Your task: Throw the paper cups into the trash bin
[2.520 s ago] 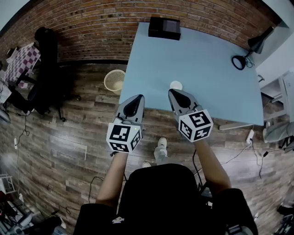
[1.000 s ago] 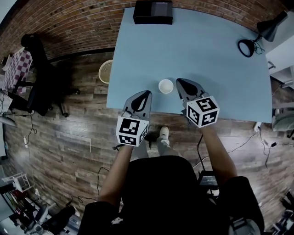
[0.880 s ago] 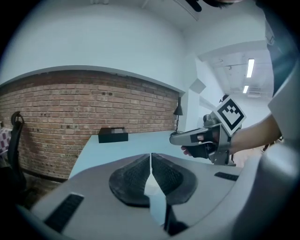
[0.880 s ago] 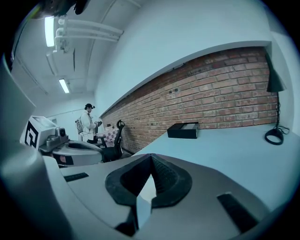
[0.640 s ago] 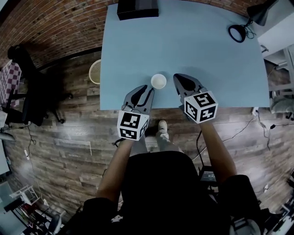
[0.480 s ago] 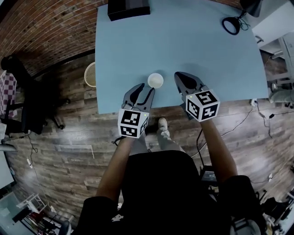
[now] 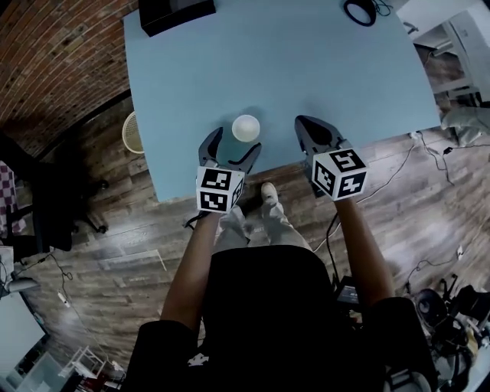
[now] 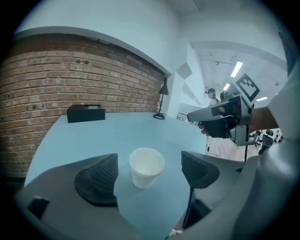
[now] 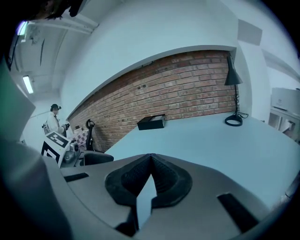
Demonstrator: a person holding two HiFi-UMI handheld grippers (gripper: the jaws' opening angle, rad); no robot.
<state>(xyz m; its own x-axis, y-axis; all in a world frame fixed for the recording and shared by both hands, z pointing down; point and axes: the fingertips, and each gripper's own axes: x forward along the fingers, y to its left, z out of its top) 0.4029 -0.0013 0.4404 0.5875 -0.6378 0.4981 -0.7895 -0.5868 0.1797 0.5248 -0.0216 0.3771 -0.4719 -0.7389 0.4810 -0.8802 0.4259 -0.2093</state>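
Observation:
A white paper cup (image 7: pixel 246 128) stands upright on the blue table (image 7: pixel 306 69) near its front edge. My left gripper (image 7: pixel 231 145) is just short of it and its jaws are opening. In the left gripper view the cup (image 8: pixel 146 166) stands ahead between the two pads (image 8: pixel 98 180), and neither pad touches it. My right gripper (image 7: pixel 308 129) hovers to the right of the cup, shut with nothing in it; its pads (image 9: pixel 151 176) meet. A wicker trash bin (image 7: pixel 132 132) sits on the floor off the table's left edge.
A black box (image 7: pixel 176 9) lies at the table's far left corner and a desk lamp base (image 7: pixel 360 9) at the far right. A dark chair (image 7: pixel 46 207) stands on the wooden floor to the left. The brick wall (image 7: pixel 53 53) runs behind.
The left jaws have gone from shut to wide apart. Both grippers have come forward over the table's front edge, and the left one is now right behind the cup.

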